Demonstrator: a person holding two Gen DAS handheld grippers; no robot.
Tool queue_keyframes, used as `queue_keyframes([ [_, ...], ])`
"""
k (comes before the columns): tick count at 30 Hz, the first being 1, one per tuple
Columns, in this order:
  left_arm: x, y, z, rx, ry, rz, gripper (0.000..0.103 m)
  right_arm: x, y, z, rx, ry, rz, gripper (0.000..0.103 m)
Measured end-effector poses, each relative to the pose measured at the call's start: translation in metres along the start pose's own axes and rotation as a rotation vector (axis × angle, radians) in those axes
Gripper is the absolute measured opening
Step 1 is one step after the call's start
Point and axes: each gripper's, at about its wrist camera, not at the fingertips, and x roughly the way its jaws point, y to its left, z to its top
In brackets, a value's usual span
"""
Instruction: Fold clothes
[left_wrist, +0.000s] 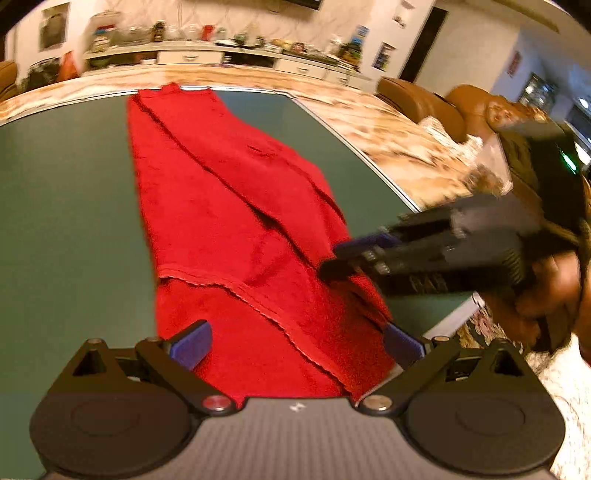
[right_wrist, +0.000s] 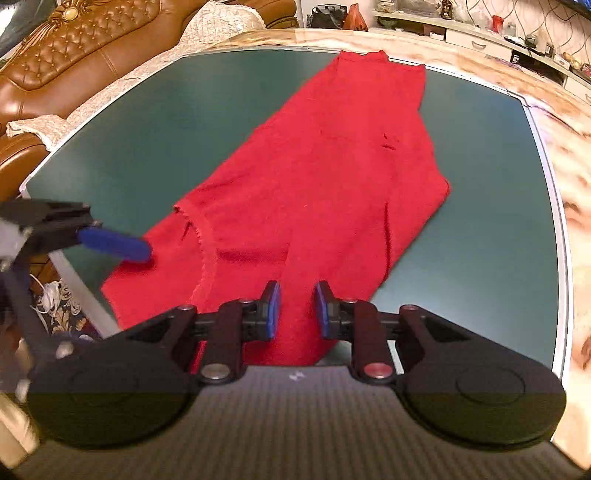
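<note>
A red knitted garment (left_wrist: 236, 221) lies folded lengthwise on the green table (left_wrist: 66, 206), running from the near edge to the far edge. It also shows in the right wrist view (right_wrist: 332, 166). My left gripper (left_wrist: 295, 347) is open wide over the garment's near end, fingers on either side of the cloth. My right gripper (right_wrist: 297, 306) is open with a narrow gap, just above the near hem. In the left wrist view the right gripper (left_wrist: 332, 264) comes in from the right and touches the garment's right edge. The left gripper's blue fingertip (right_wrist: 114, 243) shows at the garment's left corner.
The green table (right_wrist: 147, 122) has a pale rim and a marble-patterned floor around it. Brown leather sofas (right_wrist: 74, 55) with a lace cover stand beside it. A long cabinet (left_wrist: 221, 55) with bottles and clutter lines the far wall. Cables lie on the floor (right_wrist: 51, 295) at the table's near corner.
</note>
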Motion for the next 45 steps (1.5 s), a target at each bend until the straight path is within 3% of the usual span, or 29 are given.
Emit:
queue_keyframes([
  [7, -0.004, 0.027, 0.009, -0.146, 0.007, 0.076, 0.101, -0.007, -0.008, -0.020, 0.102, -0.049, 0.036, 0.029],
  [12, -0.004, 0.033, 0.018, -0.187, -0.010, 0.143, 0.101, -0.019, -0.026, -0.020, 0.282, -0.158, 0.093, 0.029],
  [15, -0.004, 0.038, 0.023, -0.219, -0.020, 0.153, 0.101, -0.015, -0.006, -0.017, 0.198, -0.175, 0.026, 0.029],
  [19, -0.004, 0.046, 0.030, -0.257, -0.031, 0.153, 0.101, 0.002, 0.018, -0.013, 0.070, -0.159, -0.139, 0.029],
  [30, 0.006, 0.047, 0.029, -0.270, -0.031, 0.113, 0.101, 0.023, 0.056, -0.021, -0.126, -0.102, -0.306, 0.028],
  [35, 0.012, 0.042, 0.019, -0.248, -0.003, 0.097, 0.101, 0.030, 0.052, -0.014, -0.091, -0.108, -0.313, 0.013],
  [40, 0.013, 0.032, 0.010, -0.186, 0.011, 0.070, 0.101, 0.013, 0.046, -0.018, -0.009, -0.109, -0.267, 0.012],
  [45, 0.011, 0.023, 0.006, -0.127, 0.013, 0.063, 0.101, 0.006, 0.013, -0.015, 0.170, -0.086, -0.163, 0.015],
])
